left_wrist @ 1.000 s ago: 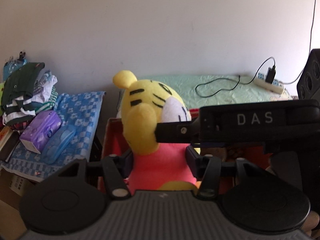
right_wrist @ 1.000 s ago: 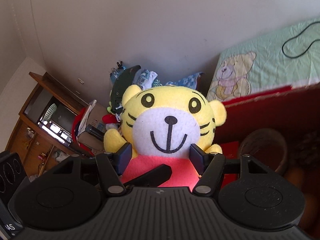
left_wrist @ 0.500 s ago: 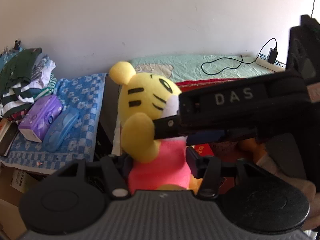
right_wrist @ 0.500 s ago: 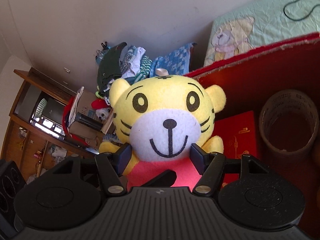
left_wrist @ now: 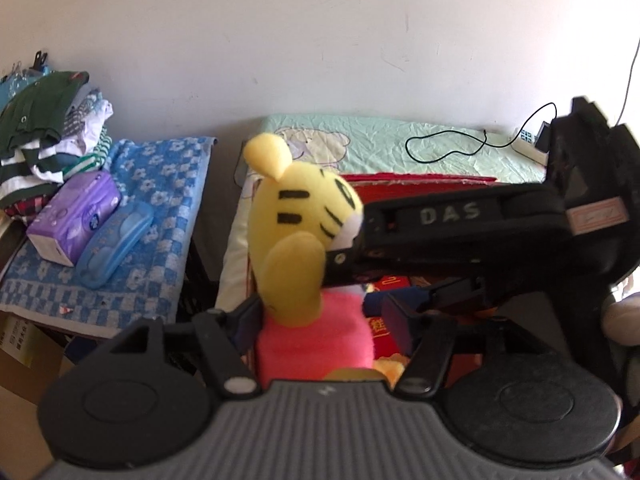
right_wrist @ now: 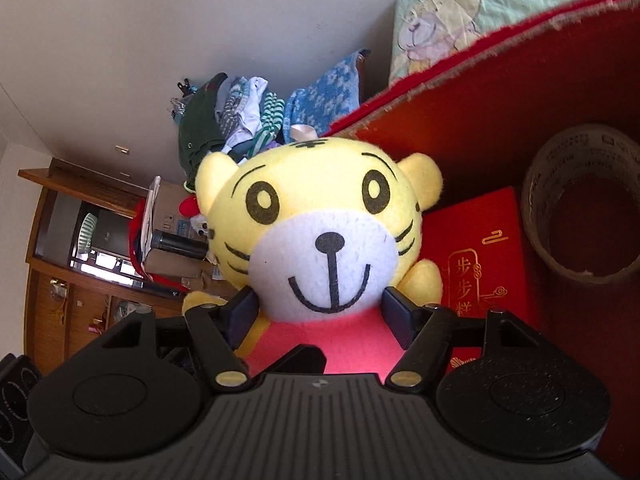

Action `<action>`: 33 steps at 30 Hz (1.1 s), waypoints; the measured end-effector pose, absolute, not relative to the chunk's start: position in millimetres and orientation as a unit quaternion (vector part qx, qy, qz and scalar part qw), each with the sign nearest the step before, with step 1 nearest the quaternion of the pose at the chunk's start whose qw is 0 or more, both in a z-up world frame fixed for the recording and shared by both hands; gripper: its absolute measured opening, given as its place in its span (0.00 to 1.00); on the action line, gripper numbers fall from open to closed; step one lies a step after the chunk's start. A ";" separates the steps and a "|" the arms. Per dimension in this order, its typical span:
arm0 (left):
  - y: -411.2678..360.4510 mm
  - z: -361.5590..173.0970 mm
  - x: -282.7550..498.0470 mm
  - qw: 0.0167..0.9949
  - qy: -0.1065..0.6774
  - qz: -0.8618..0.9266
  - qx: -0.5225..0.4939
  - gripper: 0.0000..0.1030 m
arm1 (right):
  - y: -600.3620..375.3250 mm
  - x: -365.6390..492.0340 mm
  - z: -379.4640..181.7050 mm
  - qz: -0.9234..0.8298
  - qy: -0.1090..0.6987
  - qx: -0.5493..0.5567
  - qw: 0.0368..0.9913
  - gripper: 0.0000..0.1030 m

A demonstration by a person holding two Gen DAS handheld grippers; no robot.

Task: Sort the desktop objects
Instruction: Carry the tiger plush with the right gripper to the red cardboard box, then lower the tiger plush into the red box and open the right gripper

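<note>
Your yellow tiger plush (right_wrist: 328,248) in its pink shirt sits between both pairs of fingers, over the red box (right_wrist: 500,92). Your right gripper (right_wrist: 322,312) clamps its body just under the chin. Your left gripper (left_wrist: 316,320) presses its pink sides too. Inside the box lie 1 tape roll (right_wrist: 584,204) and 1 red booklet (right_wrist: 480,256)

Both claws clamp the plush tiger's (right_wrist: 328,248) pink body, the left claw (left_wrist: 316,320) from its side, the right claw (right_wrist: 320,320) from its front.
</note>
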State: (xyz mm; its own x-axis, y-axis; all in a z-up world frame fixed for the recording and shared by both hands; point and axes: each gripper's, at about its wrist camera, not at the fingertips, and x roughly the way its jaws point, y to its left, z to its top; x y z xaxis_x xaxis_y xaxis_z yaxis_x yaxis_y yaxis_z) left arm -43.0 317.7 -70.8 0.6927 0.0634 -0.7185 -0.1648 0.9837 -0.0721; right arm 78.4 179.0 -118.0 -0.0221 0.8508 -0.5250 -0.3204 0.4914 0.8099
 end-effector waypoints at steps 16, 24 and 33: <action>321.8 -52.8 -56.5 0.926 0.357 0.102 -0.070 0.83 | 150.7 75.7 -92.0 0.432 0.516 0.228 0.704 0.76; 316.3 -43.4 -70.3 0.930 0.342 0.115 -0.071 0.81 | 135.3 68.7 -84.6 0.408 0.492 0.218 0.738 0.76; 284.6 -28.0 -71.8 0.940 0.320 0.115 -0.037 0.81 | 106.5 51.0 -75.3 0.406 0.454 0.194 0.769 0.75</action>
